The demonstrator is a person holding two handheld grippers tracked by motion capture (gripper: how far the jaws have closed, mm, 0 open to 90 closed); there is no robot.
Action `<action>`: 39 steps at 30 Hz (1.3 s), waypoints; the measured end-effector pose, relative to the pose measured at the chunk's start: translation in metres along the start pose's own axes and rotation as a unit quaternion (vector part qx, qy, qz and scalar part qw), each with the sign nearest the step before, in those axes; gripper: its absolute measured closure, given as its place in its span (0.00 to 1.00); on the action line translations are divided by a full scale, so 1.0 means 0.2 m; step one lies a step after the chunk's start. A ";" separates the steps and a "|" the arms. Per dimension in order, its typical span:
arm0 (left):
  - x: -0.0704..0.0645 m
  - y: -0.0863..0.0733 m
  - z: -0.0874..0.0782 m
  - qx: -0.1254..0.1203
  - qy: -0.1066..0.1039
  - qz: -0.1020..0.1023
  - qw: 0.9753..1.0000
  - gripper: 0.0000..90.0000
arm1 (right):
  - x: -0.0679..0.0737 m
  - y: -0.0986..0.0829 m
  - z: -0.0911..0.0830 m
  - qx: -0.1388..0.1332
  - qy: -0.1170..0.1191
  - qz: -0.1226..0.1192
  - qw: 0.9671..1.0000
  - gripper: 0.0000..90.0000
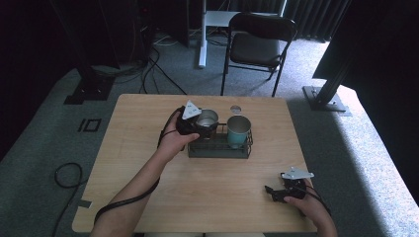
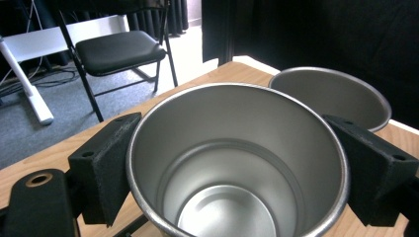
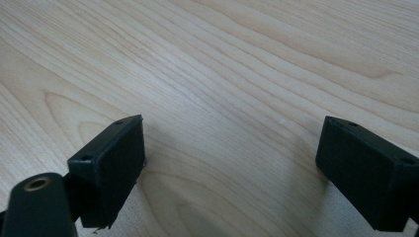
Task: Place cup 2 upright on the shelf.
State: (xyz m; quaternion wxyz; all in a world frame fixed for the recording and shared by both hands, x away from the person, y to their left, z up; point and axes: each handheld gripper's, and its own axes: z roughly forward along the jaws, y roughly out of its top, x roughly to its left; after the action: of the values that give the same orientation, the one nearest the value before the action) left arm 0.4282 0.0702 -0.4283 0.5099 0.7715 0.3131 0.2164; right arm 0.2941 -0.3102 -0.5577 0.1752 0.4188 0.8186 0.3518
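We hold the steel cup (image 2: 237, 163) in our left claw (image 1: 197, 124), its jaws pinching the cup's sides at the left end of the wire rack (image 1: 220, 148) on the bench (image 1: 207, 197). The grip looks risky: the wall is smooth, polished and tapered, so the flat black pads (image 2: 106, 165) could slip and drop it. A tilt could also knock its rim against the teal cup (image 1: 239, 131) just to the right, or snag the rack's thin wires. Our right claw (image 1: 280, 191) rests spread apart and empty over the pale wood grain at the near right.
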 end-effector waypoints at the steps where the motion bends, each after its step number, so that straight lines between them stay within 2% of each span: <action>1: 0.00 -0.01 0.01 0.001 0.002 0.000 1.000 0.15 | 0.00 0.00 0.00 0.000 0.000 0.000 1.000 0.12; 16: -0.03 -0.12 0.11 0.020 0.000 -0.008 1.000 0.15 | 0.00 0.00 0.00 0.000 0.000 0.000 1.000 0.12; 35: -0.05 -0.20 0.17 0.032 0.005 0.008 0.999 0.15 | 0.00 0.00 0.00 0.000 0.000 0.000 1.000 0.12; 39: -0.05 -0.20 0.17 0.032 0.008 0.006 0.999 0.15 | 0.00 0.00 0.00 0.000 0.000 0.000 1.000 0.12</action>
State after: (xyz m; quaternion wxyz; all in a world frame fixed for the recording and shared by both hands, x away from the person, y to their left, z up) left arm 0.4329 0.0534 -0.4786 0.4807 0.7875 0.3200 0.2155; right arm 0.2941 -0.3103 -0.5577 0.1751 0.4188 0.8186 0.3520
